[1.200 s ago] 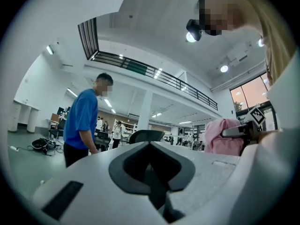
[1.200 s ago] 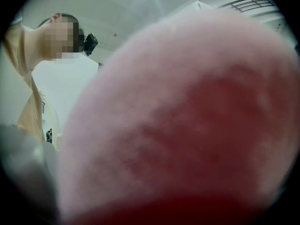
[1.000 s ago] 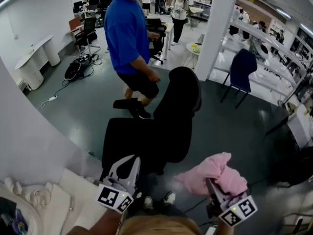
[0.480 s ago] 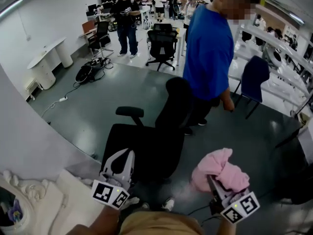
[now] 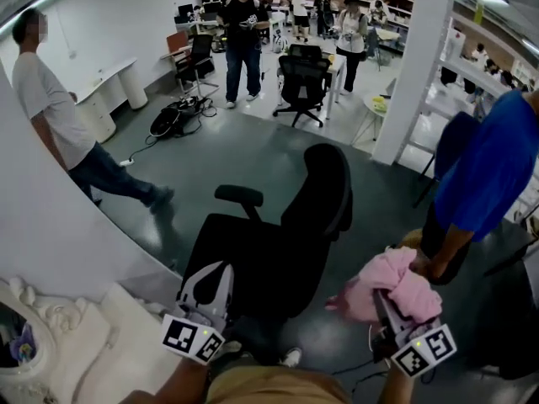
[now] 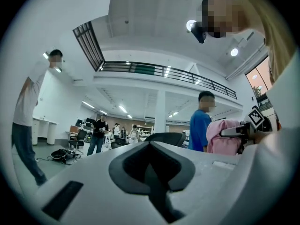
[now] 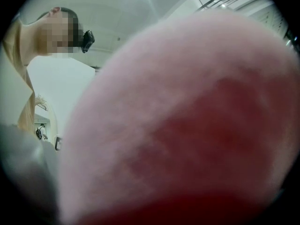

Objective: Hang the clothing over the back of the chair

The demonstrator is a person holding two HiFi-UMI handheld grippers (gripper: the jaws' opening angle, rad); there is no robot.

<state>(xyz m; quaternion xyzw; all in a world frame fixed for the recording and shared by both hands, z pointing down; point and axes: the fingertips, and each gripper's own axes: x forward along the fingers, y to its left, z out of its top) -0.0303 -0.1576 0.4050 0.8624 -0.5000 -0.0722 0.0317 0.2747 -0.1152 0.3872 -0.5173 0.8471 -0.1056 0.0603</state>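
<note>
our right gripper point(image 5: 381, 303) clenched the pink clothing point(image 5: 397, 278) beside the black chair point(image 5: 313, 200); our left gripper point(image 5: 209, 281) stayed closed, empty.

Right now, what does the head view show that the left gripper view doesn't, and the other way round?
Only the head view shows the chair's seat, its armrest and the carved white furniture at the near left. Only the left gripper view shows the upper balcony railing and the camera on the wearer's head. Both show the chair's back, the pink garment gripped in the right tongs, and the person in the blue shirt.
</note>
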